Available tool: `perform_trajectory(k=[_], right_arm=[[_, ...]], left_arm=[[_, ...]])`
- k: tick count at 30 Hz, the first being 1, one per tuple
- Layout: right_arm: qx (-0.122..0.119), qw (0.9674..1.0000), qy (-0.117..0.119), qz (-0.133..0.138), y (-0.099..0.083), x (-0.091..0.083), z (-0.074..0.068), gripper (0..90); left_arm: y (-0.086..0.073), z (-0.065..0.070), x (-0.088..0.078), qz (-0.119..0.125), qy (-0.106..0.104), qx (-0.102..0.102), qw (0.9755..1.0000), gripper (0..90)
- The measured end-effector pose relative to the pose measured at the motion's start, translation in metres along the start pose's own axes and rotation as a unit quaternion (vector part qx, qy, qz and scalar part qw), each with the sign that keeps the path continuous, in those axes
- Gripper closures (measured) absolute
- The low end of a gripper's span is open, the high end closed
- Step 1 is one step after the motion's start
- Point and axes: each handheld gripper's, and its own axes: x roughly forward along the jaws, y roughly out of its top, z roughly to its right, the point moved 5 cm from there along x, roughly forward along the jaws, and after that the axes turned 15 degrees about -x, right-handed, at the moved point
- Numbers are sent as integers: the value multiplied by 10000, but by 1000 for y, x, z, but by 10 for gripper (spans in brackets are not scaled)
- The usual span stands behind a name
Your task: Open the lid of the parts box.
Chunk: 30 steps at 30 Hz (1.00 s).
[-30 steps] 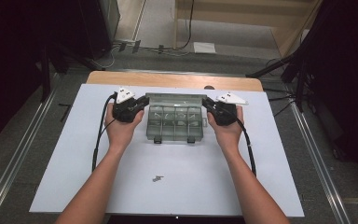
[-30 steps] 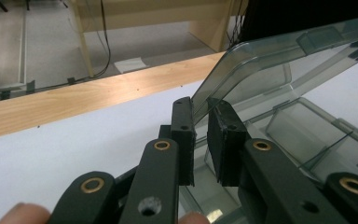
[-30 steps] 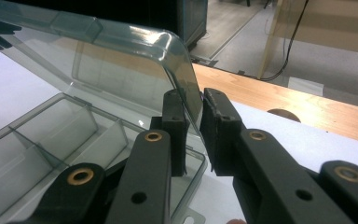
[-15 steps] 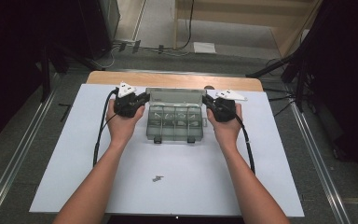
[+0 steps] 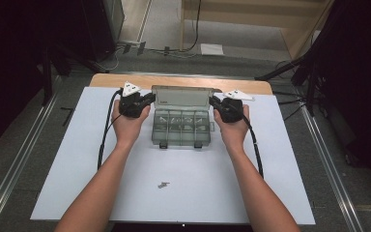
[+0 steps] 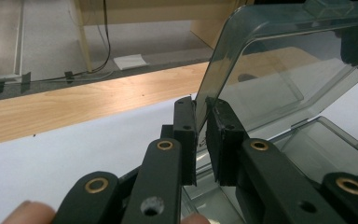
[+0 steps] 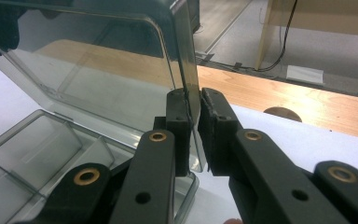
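A clear grey plastic compartment box [image 5: 181, 128] sits on the white mat, its hinged lid [image 5: 182, 97] standing up at the far side. My left gripper [image 5: 149, 99] is shut on the lid's left edge, and my right gripper [image 5: 213, 101] is shut on its right edge. In the left gripper view the black jaws [image 6: 201, 107] pinch the lid [image 6: 279, 70] above the open tray [image 6: 326, 144]. The right gripper view has the jaws [image 7: 193, 98] clamped on the lid's edge [image 7: 98, 65], with divided compartments [image 7: 37, 149] below. Small pale parts lie in some compartments.
The white mat [image 5: 77, 159] covers a wooden table whose far edge [image 5: 181, 79] shows behind the box. A small metal piece [image 5: 163, 184] lies on the mat near the front. Cables trail from both grippers along the forearms. Dark equipment stands on either side of the table.
The lid's free edge has swung farther away from the tray, and both hands have shifted slightly with it. The box base has stayed put.
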Motion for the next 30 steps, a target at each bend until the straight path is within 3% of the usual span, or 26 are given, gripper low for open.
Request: perform_trajectory(k=[21, 30], right_arm=[[130, 9999, -65, -65, -6, 15, 5, 849], [202, 9997, -19, -157, -11, 22, 6, 849]], left_arm=[[-4, -10, 16, -149, 5, -181, 9997, 827], [-10, -16, 26, -320, 35, -271, 9991, 828]])
